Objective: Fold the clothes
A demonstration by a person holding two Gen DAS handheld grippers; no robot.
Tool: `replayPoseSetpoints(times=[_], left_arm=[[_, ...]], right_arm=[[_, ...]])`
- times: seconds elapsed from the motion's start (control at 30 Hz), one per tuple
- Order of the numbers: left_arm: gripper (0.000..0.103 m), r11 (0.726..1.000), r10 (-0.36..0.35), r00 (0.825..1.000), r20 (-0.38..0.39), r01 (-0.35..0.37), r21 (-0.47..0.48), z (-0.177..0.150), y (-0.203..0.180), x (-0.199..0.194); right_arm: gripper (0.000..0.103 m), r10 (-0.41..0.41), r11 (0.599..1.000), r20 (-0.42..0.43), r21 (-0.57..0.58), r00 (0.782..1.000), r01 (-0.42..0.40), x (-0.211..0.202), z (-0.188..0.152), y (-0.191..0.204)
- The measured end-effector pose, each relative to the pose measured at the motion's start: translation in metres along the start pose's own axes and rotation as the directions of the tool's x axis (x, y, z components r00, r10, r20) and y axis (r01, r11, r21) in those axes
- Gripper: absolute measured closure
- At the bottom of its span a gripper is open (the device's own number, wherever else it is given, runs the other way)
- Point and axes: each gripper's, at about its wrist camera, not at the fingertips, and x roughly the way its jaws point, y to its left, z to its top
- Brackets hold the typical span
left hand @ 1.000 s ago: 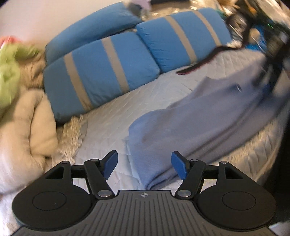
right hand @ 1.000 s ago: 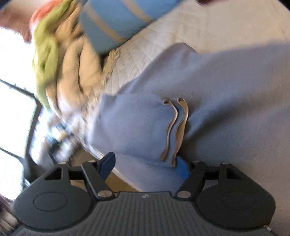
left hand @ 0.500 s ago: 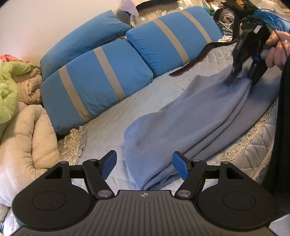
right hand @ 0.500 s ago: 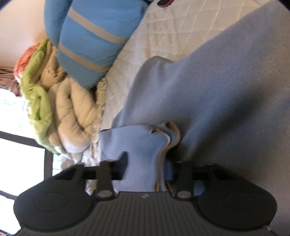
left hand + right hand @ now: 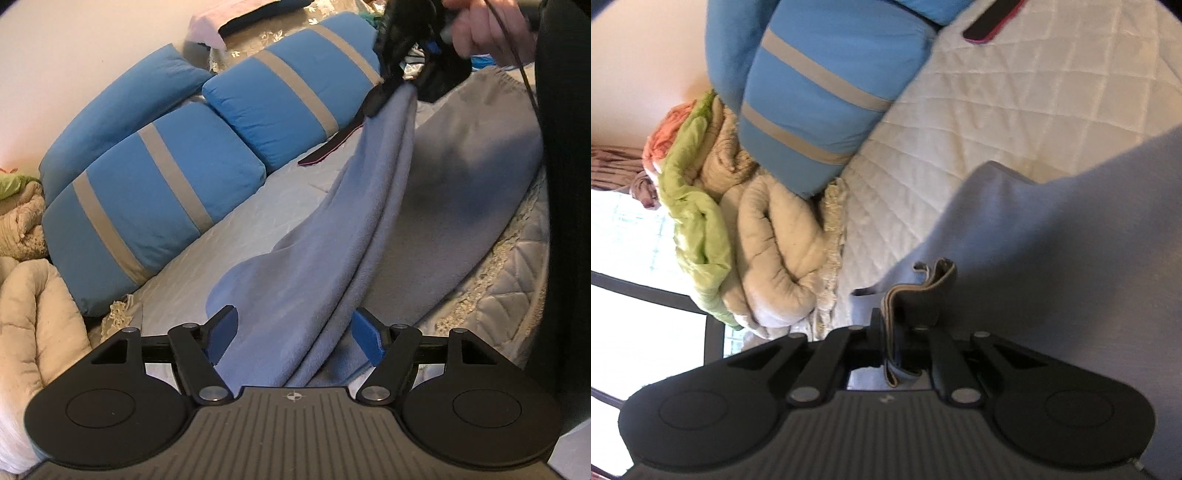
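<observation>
Draping across the white quilted bedspread [image 5: 258, 221], the soft grey-blue fleece garment [image 5: 332, 258] is lifted at one end, where the right gripper [image 5: 897, 332] pinches its tan-lined hem [image 5: 923, 284] with jaws clamped tight. The left gripper [image 5: 295, 338] hangs over the garment's lower end, its blue pads [image 5: 221, 336] spread wide with fabric between them, ungripped. Blue cushions with grey stripes [image 5: 147, 206] lie beyond, beside a rolled beige comforter [image 5: 772, 236].

A: What does the left claw [image 5: 294, 338] look like?
B: Black ribbed body, two round discs, silver pivot screws, blue pads on its fingers [image 5: 221, 334].
A: And the right claw [image 5: 899, 334]?
B: Same black build; beside it, a dark sleeve [image 5: 565, 184].
</observation>
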Motion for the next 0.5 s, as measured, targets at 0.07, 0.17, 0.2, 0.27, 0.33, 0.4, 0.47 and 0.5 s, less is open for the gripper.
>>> replayPoseSetpoints(times=[0.07,0.17,0.2,0.27,0.33,0.4,0.47,0.5], left_arm=[[0.036,0.998,0.035,0.999,-0.008,-0.035,0.048,0.001,-0.007,0.007],[0.036,0.98,0.118,0.993,-0.019,-0.114,0.163,0.001,-0.021,0.019],[0.036,0.965,0.149,0.989,-0.011,-0.143,0.219,0.0,-0.027,0.022],[0.036,0.927,0.19,0.982,0.009,-0.183,0.328,-0.004,-0.039,0.026],[0.036,0.918,0.178,0.984,0.019,-0.173,0.356,-0.004,-0.045,0.024],[0.036,0.932,0.143,0.99,0.017,-0.141,0.335,-0.002,-0.047,0.022],[0.036,0.933,0.128,0.992,0.017,-0.126,0.336,0.0,-0.051,0.02],[0.036,0.93,0.135,0.991,0.018,-0.134,0.342,-0.001,-0.053,0.021]], right_arm=[[0.097,0.009,1.0,-0.002,-0.002,1.0,-0.009,-0.001,0.001,0.004],[0.097,0.023,1.0,-0.002,0.002,1.0,-0.023,-0.004,0.002,0.007],[0.097,0.026,1.0,-0.003,0.003,1.0,-0.026,-0.004,0.001,0.008],[0.097,0.034,0.999,-0.004,0.008,0.999,-0.034,-0.006,0.001,0.008],[0.097,0.045,0.999,-0.004,0.015,0.999,-0.045,-0.007,0.002,0.009],[0.097,0.058,0.998,-0.001,0.021,0.998,-0.058,-0.007,0.003,0.012],[0.097,0.076,0.997,0.005,0.02,0.997,-0.077,-0.007,0.006,0.017],[0.097,0.085,0.996,0.007,0.019,0.996,-0.085,-0.007,0.007,0.02]])
